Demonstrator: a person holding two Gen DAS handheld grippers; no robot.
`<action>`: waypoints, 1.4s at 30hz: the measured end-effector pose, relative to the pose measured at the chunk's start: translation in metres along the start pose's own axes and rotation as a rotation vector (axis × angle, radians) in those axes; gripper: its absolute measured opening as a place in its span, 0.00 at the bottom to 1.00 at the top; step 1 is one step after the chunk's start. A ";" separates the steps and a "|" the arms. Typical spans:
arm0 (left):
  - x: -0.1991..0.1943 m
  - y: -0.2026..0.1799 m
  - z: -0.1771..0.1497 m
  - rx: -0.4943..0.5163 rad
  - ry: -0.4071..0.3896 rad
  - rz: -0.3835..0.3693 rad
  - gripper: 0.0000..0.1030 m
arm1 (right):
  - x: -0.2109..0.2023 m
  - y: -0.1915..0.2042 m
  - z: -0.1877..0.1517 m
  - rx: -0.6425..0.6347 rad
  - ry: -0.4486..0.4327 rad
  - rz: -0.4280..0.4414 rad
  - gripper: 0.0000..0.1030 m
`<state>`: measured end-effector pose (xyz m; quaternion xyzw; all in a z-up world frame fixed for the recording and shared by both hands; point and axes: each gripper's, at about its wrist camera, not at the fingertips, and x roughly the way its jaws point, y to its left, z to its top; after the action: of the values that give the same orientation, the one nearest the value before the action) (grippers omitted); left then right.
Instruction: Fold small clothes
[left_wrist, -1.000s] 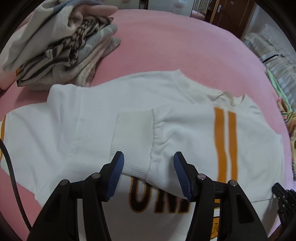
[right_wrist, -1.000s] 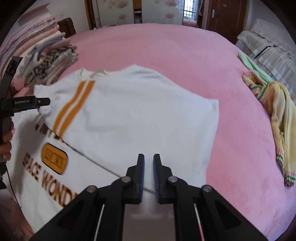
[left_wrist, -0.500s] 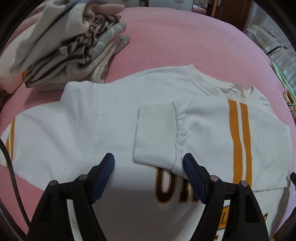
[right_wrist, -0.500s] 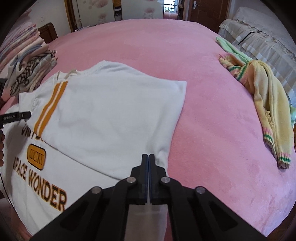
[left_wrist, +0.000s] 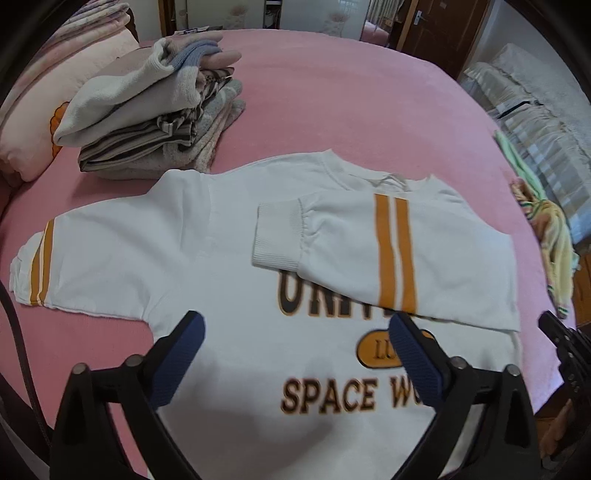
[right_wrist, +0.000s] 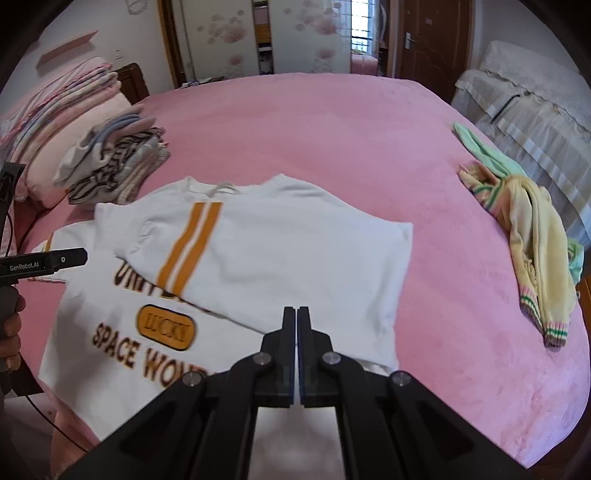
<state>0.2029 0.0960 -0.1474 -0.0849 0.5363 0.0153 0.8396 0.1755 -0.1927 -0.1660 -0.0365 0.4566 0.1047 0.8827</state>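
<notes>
A white sweatshirt (left_wrist: 221, 258) with orange stripes and brown lettering lies flat on the pink bed (left_wrist: 369, 110). One sleeve is folded across its chest, its ribbed cuff (left_wrist: 279, 236) resting above the lettering. The other sleeve (left_wrist: 40, 266) stretches out to the left. My left gripper (left_wrist: 295, 321) hangs above the shirt's lower front, its jaws opening wide with nothing between them. My right gripper (right_wrist: 296, 312) is shut and empty, above the folded side of the sweatshirt (right_wrist: 295, 251) near its hem.
A stack of folded clothes (left_wrist: 155, 125) sits beyond the shirt at the left, beside a pink pillow (left_wrist: 33, 110). A crumpled yellow and green garment (right_wrist: 532, 236) lies at the bed's right side. Covered furniture (right_wrist: 535, 110) stands past the right edge.
Both grippers have lifted up and back from the shirt, so more of it shows. The left jaws have spread much wider, off the cuff. The right jaws closed their small gap.
</notes>
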 end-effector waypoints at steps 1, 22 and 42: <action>-0.008 0.000 -0.003 0.006 0.000 -0.013 0.99 | -0.005 0.009 0.002 -0.016 -0.010 0.002 0.02; -0.097 0.131 -0.035 -0.094 -0.123 0.059 0.99 | -0.056 0.167 0.037 -0.222 -0.142 0.096 0.41; -0.094 0.222 -0.052 -0.191 -0.110 0.153 0.99 | -0.031 0.323 0.073 -0.347 -0.187 0.233 0.41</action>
<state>0.0907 0.3122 -0.1117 -0.1223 0.4903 0.1346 0.8524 0.1461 0.1289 -0.0889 -0.1251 0.3491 0.2856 0.8837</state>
